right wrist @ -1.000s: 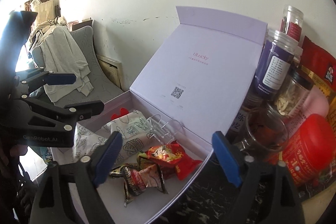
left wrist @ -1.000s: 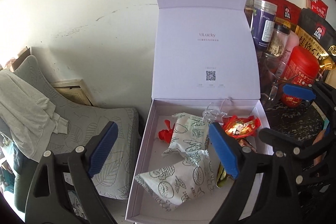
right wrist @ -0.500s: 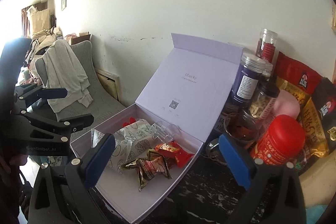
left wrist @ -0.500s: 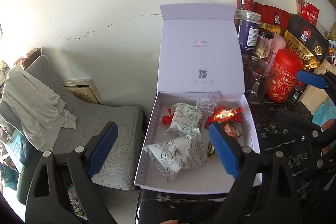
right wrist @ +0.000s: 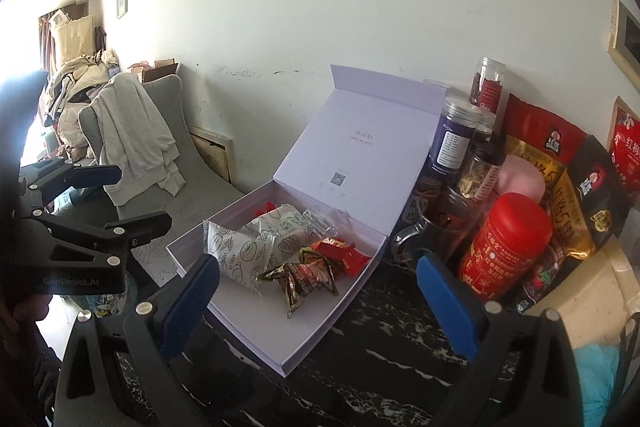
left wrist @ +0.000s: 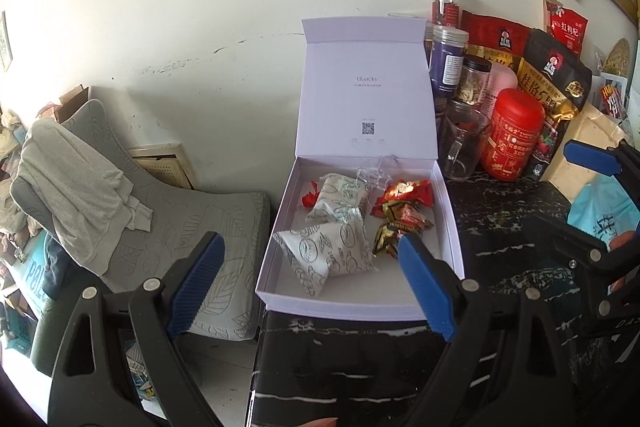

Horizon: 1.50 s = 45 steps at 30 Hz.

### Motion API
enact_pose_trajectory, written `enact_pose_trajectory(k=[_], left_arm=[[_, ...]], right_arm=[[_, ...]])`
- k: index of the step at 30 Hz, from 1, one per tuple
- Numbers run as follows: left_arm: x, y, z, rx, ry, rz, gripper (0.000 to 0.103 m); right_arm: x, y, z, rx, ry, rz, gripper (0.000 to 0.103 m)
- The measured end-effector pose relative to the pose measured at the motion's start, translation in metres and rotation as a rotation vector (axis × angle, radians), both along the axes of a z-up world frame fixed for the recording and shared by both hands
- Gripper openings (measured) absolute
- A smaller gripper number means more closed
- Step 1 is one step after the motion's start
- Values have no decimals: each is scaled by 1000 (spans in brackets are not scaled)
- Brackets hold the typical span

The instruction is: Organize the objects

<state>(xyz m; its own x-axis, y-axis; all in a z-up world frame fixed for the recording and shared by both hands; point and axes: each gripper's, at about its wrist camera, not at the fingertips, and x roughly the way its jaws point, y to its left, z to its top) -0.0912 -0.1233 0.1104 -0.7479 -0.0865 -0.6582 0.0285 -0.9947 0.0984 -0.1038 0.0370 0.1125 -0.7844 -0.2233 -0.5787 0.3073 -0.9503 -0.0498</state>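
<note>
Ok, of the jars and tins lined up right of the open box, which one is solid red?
The red tin with the domed red lid, standing nearest the table's front beside the glass mug. The other jars behind it are clear plastic.

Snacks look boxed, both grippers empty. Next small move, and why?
Probably bring the left gripper up behind the raised lid to tip it shut: the packets already lie inside the white box, both grippers are open and clear of it, and the lid stands upright.
</note>
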Motion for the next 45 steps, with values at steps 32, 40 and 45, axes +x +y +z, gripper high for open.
enact_pose_trajectory(k=[32,40,45], left_arm=[[119,43,-14,-13,3,-18,88],[127,47,-30,4,-27,-25,88],[128,49,-39,14,-50,-31,88]], right_arm=[[121,27,-31,-19,-54,-55,100],[138,30,-37,-8,-49,-70,100],[140,30,-44,-1,-57,-68,100]])
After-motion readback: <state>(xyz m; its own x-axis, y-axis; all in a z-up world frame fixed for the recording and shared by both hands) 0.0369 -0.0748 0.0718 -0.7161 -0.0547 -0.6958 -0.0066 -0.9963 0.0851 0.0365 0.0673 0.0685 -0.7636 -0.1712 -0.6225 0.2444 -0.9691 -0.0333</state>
